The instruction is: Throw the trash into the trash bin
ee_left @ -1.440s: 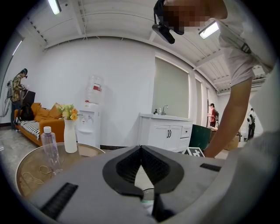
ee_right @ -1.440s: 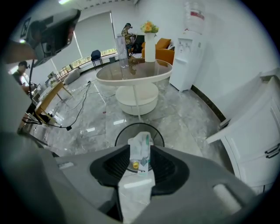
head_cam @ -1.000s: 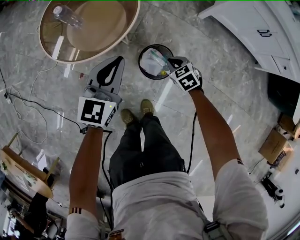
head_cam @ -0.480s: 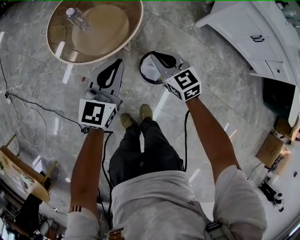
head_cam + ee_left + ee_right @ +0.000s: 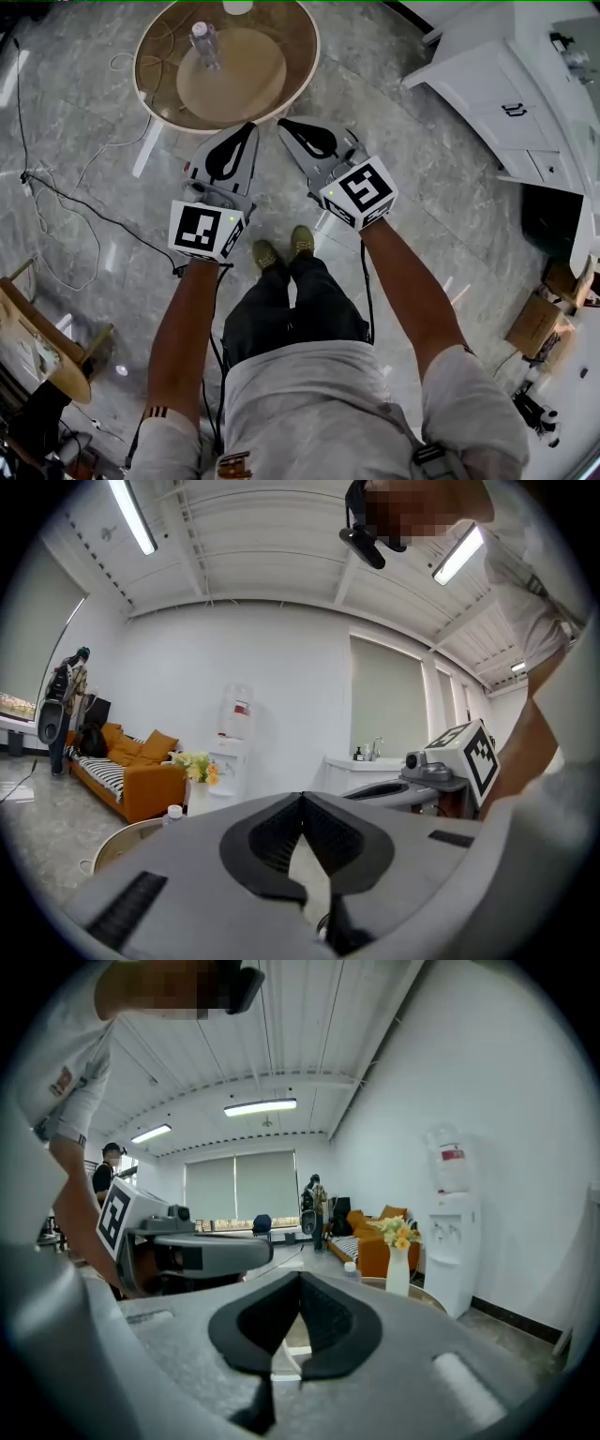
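Observation:
Both grippers are held up side by side, pointing level toward the round table (image 5: 155, 97). My left gripper (image 5: 251, 127) is shut with nothing between its jaws, and its tips meet in the left gripper view (image 5: 301, 797). My right gripper (image 5: 283, 122) is also shut and empty, its tips touching in the right gripper view (image 5: 300, 1277). The trash bin shows in no view at this moment. No trash is in either gripper.
A plastic bottle (image 5: 205, 44) stands on the glass-topped round table. A white cabinet (image 5: 487, 94) is at the right, cables (image 5: 66, 202) trail across the marble floor at the left, and a cardboard box (image 5: 534, 323) sits far right. An orange sofa (image 5: 131, 771) and a water dispenser (image 5: 450, 1232) stand by the walls.
My right gripper rose from over the black bin and swung up to level. The left gripper rose a little. The bin has gone out of sight; the table now sits nearer the middle.

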Available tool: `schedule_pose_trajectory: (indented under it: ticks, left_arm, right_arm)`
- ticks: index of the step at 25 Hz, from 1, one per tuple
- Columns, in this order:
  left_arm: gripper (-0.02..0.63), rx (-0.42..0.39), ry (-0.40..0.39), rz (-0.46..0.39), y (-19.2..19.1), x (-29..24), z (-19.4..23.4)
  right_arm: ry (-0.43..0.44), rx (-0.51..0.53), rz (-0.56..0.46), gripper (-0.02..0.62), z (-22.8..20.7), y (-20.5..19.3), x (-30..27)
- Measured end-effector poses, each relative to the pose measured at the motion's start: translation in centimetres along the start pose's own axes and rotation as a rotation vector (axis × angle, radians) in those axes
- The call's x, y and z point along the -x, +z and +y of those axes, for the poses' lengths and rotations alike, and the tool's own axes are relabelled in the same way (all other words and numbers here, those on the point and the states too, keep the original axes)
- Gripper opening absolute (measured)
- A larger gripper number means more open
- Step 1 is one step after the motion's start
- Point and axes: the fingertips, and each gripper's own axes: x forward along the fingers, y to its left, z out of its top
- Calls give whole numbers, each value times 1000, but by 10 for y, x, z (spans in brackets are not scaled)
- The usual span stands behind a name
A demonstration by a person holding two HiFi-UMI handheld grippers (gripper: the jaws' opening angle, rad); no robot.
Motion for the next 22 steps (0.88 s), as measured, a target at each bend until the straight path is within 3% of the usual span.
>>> schedule_pose_trajectory:
  ticks: [11,22]
  left_arm:
    - [0,-35,69,-43,38,47,66]
    - [0,-64,136,-64,61,35,123]
  right_arm:
    - [43,23,-62,2,54,52,-71]
    - [68,60,-73,2,29,75,-126]
